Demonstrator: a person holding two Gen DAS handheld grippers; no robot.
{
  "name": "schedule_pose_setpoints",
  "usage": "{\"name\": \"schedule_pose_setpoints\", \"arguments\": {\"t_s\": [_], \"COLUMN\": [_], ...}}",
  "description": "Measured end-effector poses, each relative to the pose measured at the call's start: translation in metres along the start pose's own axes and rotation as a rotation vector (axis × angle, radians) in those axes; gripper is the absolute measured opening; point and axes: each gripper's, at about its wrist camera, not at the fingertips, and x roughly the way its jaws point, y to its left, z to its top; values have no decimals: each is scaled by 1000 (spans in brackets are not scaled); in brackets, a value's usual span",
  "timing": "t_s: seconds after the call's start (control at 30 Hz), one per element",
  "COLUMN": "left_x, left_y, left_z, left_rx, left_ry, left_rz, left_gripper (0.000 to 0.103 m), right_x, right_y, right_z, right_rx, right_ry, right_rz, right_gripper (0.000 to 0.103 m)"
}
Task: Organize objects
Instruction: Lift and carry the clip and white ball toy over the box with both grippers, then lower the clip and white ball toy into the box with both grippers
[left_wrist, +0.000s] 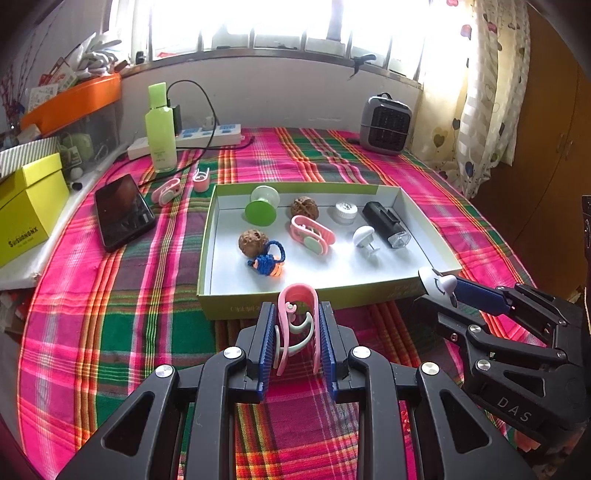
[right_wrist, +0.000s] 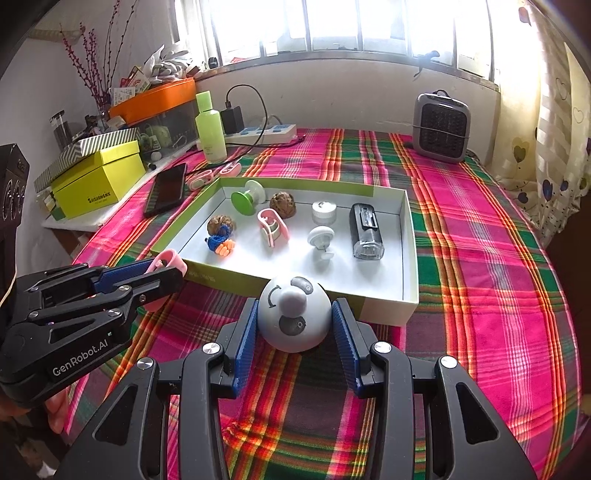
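Observation:
My left gripper (left_wrist: 298, 314) is shut on a pink clip (left_wrist: 296, 295), held upright just in front of the near wall of the green-edged white tray (left_wrist: 236, 308). In the right wrist view that left gripper (right_wrist: 162, 273) shows at the left, the pink clip (right_wrist: 168, 258) in its tips. My right gripper (right_wrist: 295, 308) is shut on a white dome-shaped knob (right_wrist: 293, 314) at the near rim of the tray (right_wrist: 384, 312). In the tray lie another pink clip (left_wrist: 312, 234), two walnuts, a blue knitted toy (left_wrist: 267, 262), a green suction cup, a white hook and a black torch (left_wrist: 386, 223).
A black phone (left_wrist: 123, 210), two more pink clips (left_wrist: 166, 190), a green bottle (left_wrist: 160, 127) and a power strip lie on the plaid cloth to the tray's left. A grey heater (left_wrist: 384, 123) stands at the back right. A yellow box (left_wrist: 27, 206) sits at the left edge.

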Motion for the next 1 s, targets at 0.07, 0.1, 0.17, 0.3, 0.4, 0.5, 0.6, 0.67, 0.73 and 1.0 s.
{"name": "schedule_pose_setpoints", "arguments": {"t_s": [0.07, 0.1, 0.17, 0.3, 0.4, 0.5, 0.6, 0.67, 0.73, 1.0], "left_x": [0, 0, 1, 2, 4, 7, 10, 13, 16, 26], "left_y": [0, -1, -1, -3, -4, -5, -6, -6, -6, -6], "left_z": [2, 4, 6, 10, 15, 18, 20, 21, 23, 31], "left_rx": [1, 2, 2, 7, 10, 12, 13, 12, 12, 8], "left_ry": [-1, -1, -3, -4, -10, -7, -4, -2, 1, 4], "left_rz": [1, 0, 0, -3, -7, -7, -12, -11, -13, -20], "left_gripper": [21, 21, 21, 21, 21, 21, 21, 21, 21, 21], "right_x": [0, 0, -1, 0, 1, 4, 6, 8, 10, 15], "right_y": [-1, -2, -4, -7, -10, -12, -16, -18, -19, -26], "right_z": [2, 3, 5, 8, 11, 12, 15, 16, 18, 26], "right_rx": [-2, -2, -1, 3, 12, 13, 20, 24, 24, 27], "right_ry": [-2, -3, -7, -11, -13, -10, -10, -9, -7, -7], "right_rz": [-2, -3, -4, -8, -8, -12, -14, -19, -21, -39], "right_gripper": [42, 42, 42, 42, 42, 42, 42, 42, 42, 42]}}
